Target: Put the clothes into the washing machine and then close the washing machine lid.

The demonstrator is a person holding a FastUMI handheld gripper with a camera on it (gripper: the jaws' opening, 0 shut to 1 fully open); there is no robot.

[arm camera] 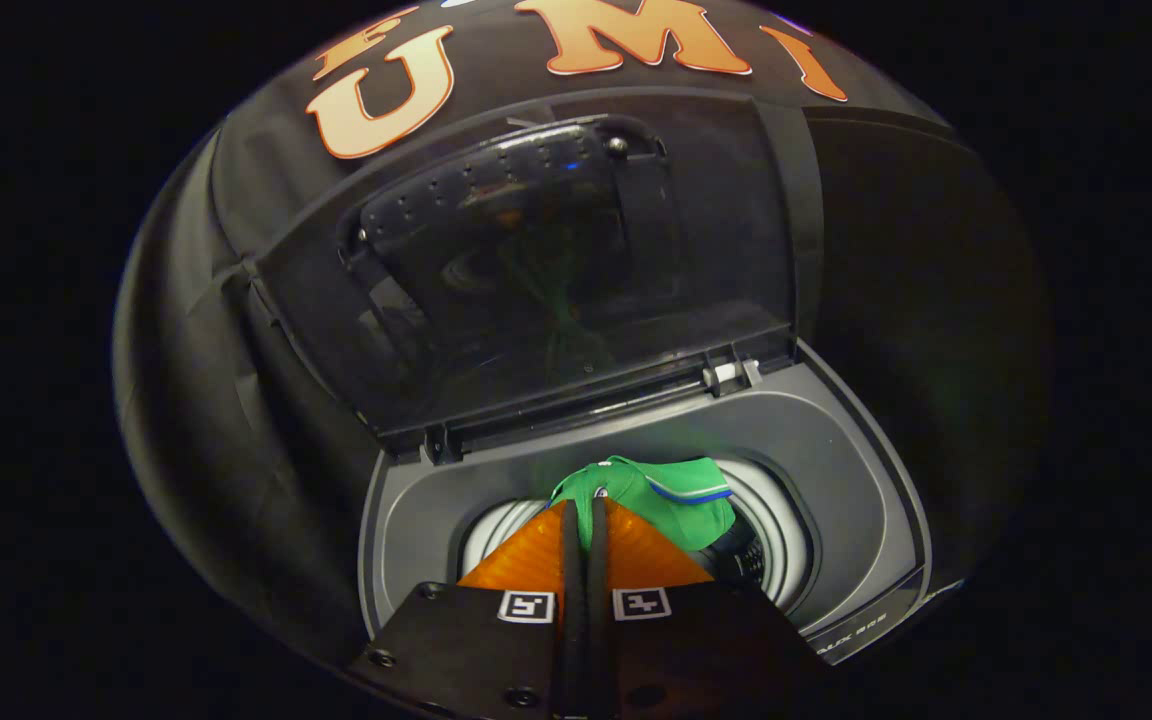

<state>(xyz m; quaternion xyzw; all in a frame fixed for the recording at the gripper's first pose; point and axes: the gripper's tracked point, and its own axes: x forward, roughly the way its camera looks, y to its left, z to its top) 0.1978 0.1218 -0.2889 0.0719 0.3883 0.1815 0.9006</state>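
My gripper (pixel 586 503) hangs over the open top of a grey washing machine (pixel 841 470). Its two fingers stand almost together, pinching a green garment (pixel 681 500) with a blue and white stripe at their tips. The garment bunches just ahead of the fingers and to their right, over the round drum opening (pixel 786 545). The dark, see-through lid (pixel 536 280) stands raised beyond the opening, hinged at the machine's back edge. The drum's inside is mostly hidden by the fingers and the cloth.
A pale hinge piece (pixel 733 375) sits on the lid's lower edge to the right. The machine's control strip (pixel 861 630) runs along its near right rim. Black booth cloth surrounds the machine.
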